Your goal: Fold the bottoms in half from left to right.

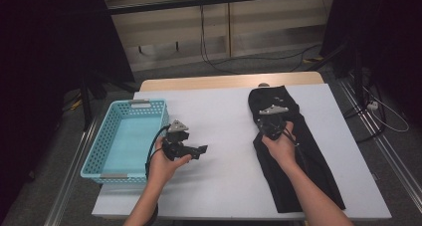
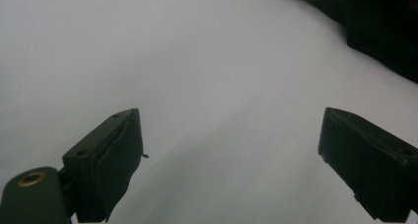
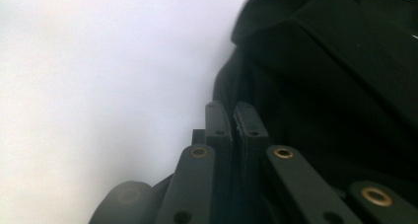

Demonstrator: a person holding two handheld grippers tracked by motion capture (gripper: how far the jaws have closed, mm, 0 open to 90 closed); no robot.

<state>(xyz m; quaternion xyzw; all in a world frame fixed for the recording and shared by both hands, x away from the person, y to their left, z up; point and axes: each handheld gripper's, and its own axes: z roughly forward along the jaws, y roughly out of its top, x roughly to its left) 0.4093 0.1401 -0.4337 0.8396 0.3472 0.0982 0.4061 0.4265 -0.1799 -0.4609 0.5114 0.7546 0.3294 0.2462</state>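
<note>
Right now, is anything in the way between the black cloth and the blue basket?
Yes, a little. The black cloth lies at the table's right side and the blue basket at its left. Between them, over the white table, the left claw sits beside the basket with jaws open. The right claw is shut at the cloth's edge.

Black garment [image 1: 291, 151], plain, no print seen, right of centre in the high view; same black cloth [image 3: 335, 71] fills upper right of the right gripper view. Basket [image 1: 94, 159] at left is light turquoise w/ a perforated dot-hole wall pattern & grey handle tabs. Table cover [image 1: 219, 136] plain white; far table edge [image 1: 224, 80] pale wood. Left gripper [image 1: 199, 150] & right gripper [image 1: 272, 125] black w/ grey top plates; brass-coloured rivets on the jaws. Floor [image 1: 209, 66] grey.
</note>
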